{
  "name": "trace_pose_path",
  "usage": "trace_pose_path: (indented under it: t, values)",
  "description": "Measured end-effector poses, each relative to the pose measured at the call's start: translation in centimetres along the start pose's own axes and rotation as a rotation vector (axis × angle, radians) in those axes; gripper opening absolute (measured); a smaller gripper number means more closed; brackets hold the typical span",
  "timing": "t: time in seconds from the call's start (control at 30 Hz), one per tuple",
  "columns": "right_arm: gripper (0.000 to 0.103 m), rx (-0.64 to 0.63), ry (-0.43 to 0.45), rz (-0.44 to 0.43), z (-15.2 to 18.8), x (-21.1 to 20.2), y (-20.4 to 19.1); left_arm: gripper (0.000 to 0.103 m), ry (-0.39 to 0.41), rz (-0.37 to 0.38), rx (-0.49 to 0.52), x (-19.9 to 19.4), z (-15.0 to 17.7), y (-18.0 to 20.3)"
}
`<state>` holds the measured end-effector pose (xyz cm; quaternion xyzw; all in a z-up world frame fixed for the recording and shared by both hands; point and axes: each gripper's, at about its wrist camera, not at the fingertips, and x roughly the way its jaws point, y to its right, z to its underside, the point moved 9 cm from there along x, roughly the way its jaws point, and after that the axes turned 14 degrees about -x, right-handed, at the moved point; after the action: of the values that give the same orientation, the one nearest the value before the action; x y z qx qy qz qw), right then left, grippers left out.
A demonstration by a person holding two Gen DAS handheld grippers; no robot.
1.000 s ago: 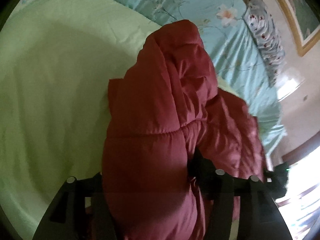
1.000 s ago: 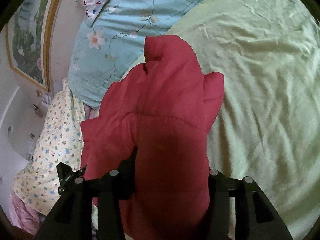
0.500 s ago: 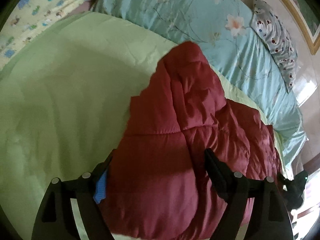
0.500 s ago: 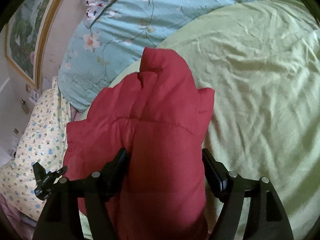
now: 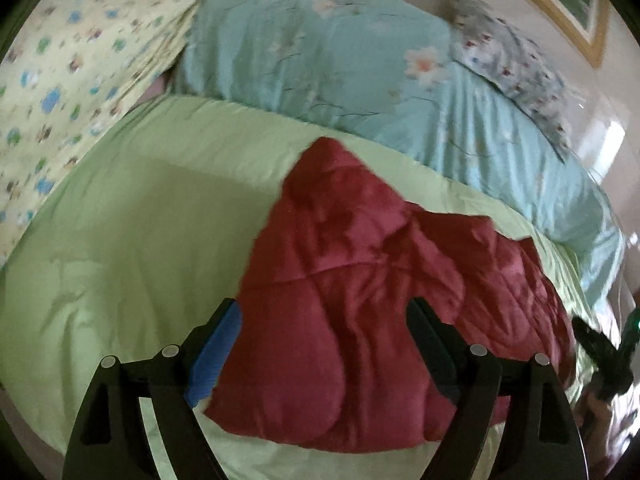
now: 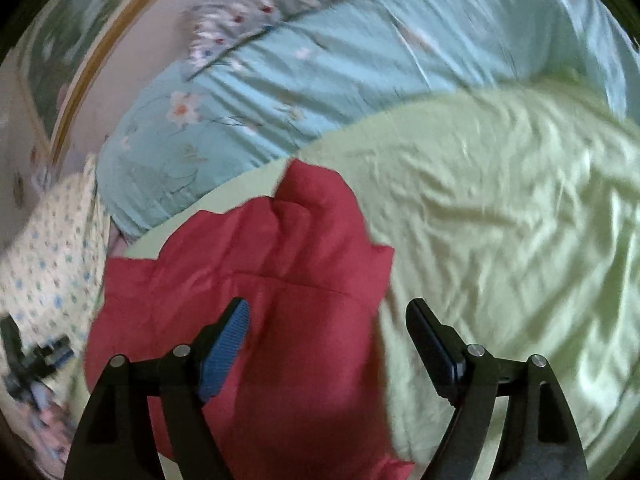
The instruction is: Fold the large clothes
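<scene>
A dark red quilted jacket (image 5: 360,288) lies bunched on a light green quilt (image 5: 140,232). My left gripper (image 5: 324,324) is open, its jaws wide apart just above the near edge of the jacket. In the right wrist view the jacket (image 6: 272,280) lies at the lower left on the green quilt (image 6: 500,220). My right gripper (image 6: 328,328) is open, its left finger over the jacket and its right finger over the quilt. Neither gripper holds cloth.
A teal floral duvet (image 5: 360,68) lies beyond the green quilt, with a spotted grey pillow (image 5: 516,60) against the wall. A yellow patterned blanket (image 5: 64,56) is at the left. A framed picture (image 6: 68,40) hangs behind the bed. The other gripper (image 5: 604,356) shows at the right edge.
Both grippers were shut on the red jacket and held it up. They lowered it onto the green quilt, opened and let it go, and drew back.
</scene>
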<state>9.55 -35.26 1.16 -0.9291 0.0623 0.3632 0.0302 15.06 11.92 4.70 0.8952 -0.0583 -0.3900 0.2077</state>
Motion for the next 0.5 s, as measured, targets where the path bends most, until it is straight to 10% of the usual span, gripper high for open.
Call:
trace_pose_path:
  t: [0.23,0.5]
  values:
    - [0.083,-0.160,0.089,0.016,-1.2,-2.9,-5.7,0.084,-0.040,0.072,0.124,-0.5,3.8,4.1]
    - [0.083,-0.223,-0.060,-0.142,-0.4,0.0,-12.0,0.083,-0.080,0.070,0.189,0.3,5.6,5.2]
